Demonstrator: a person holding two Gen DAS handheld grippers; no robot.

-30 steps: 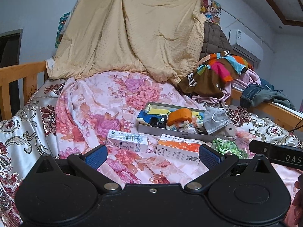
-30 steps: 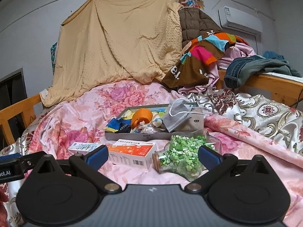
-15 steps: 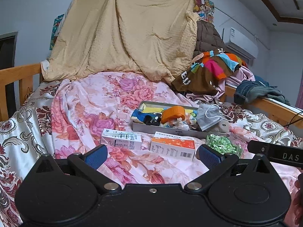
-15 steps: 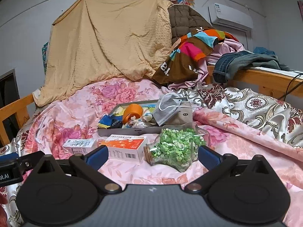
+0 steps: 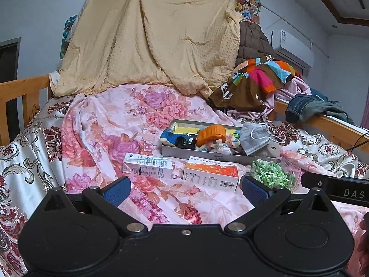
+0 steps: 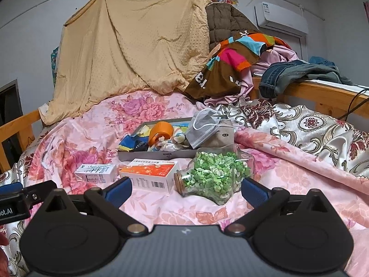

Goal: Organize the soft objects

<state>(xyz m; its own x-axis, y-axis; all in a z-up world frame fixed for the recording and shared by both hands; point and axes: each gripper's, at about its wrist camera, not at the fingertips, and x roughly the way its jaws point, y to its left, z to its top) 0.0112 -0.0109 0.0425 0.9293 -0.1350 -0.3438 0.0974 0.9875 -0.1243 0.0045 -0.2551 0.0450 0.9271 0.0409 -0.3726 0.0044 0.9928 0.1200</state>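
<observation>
A grey tray [image 5: 207, 154] [image 6: 156, 155] lies on the pink floral bedspread, holding a blue-yellow cloth [image 5: 171, 136], an orange lid [image 5: 211, 134] [image 6: 160, 132] and small soft items. A grey face mask [image 5: 254, 137] [image 6: 203, 129] hangs over its right end. My left gripper [image 5: 185, 190] is open and empty, low over the bedspread in front of the boxes. My right gripper [image 6: 185, 190] is open and empty, just in front of the jar of green pieces [image 6: 215, 176] [image 5: 271, 175].
A white box [image 5: 147, 167] [image 6: 96, 173] and an orange box [image 5: 211, 176] [image 6: 150, 175] lie before the tray. A tan blanket [image 5: 150, 41] hangs behind. Clothes [image 5: 258, 80] pile at right by the wooden rail [image 5: 334, 127]. A wooden bed frame [image 5: 20, 92] stands at left.
Both grippers have shifted slightly, so the tray, boxes and jar have drifted in the views. Both stay open and empty; nothing on the bed has moved.
</observation>
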